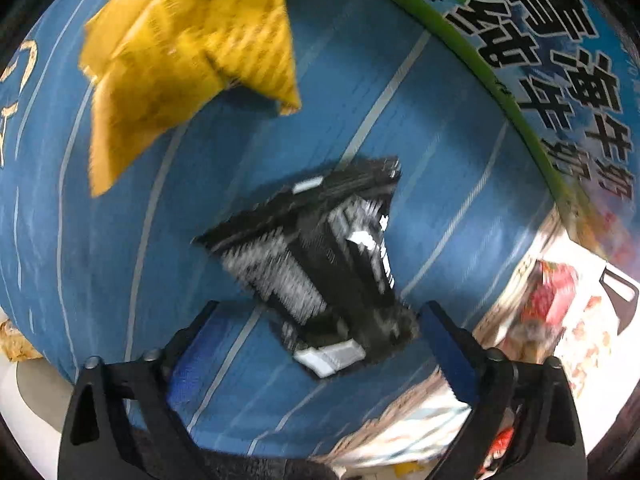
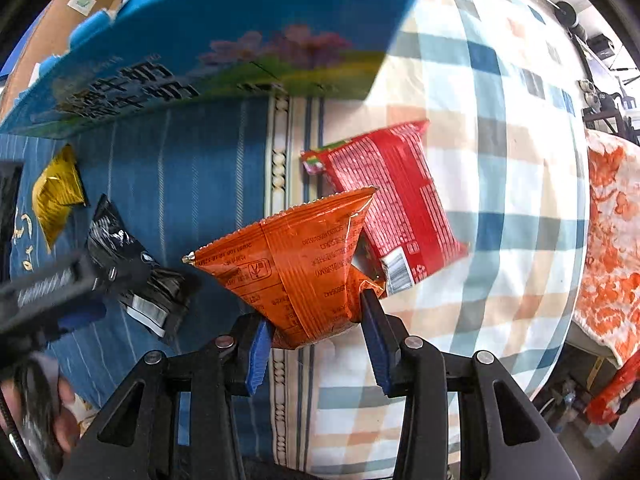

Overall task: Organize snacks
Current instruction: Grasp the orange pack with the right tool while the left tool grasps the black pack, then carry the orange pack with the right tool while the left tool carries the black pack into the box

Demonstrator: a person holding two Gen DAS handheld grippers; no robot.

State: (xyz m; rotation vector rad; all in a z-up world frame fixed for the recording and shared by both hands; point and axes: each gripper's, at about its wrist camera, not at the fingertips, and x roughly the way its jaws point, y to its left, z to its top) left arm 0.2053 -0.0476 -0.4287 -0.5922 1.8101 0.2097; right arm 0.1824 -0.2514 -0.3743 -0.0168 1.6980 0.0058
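Working across a blue striped cloth (image 1: 100,240), we hold our left gripper (image 1: 316,344) wide over a blurred black packet (image 1: 320,248), its pads not touching it; a yellow packet (image 1: 192,52) lies near, and a blue carton (image 2: 224,40) rises behind. Our right gripper (image 2: 316,340) pinches an orange packet (image 2: 296,256), which overlaps and partly hides a red packet (image 2: 396,192) on checked fabric (image 2: 500,160).
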